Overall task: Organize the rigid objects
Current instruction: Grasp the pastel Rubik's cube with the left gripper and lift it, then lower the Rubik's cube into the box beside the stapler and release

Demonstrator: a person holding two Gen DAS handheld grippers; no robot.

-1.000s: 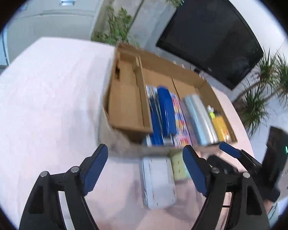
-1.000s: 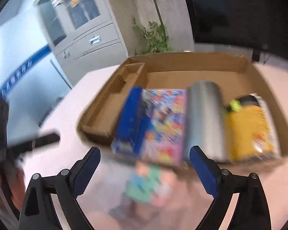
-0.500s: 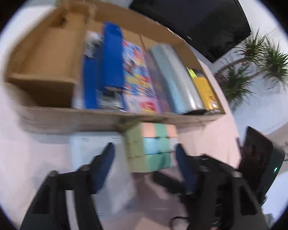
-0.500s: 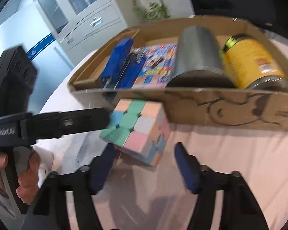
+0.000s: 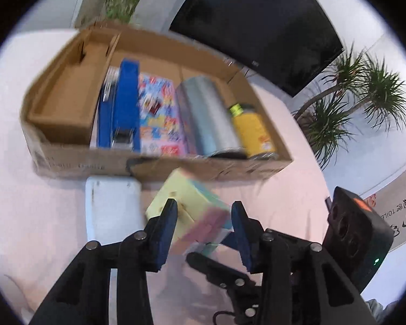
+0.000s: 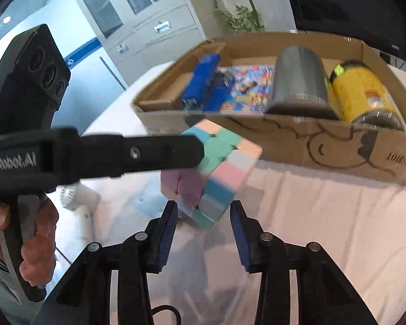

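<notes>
Cube (image 6: 213, 173) tilted, corner toward box (image 6: 311, 146)

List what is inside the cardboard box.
In the box: blue stapler, colourful booklet, grey cylinder, yellow jar. Left compartment looks empty. Whatever lies beneath them is hidden.
</notes>
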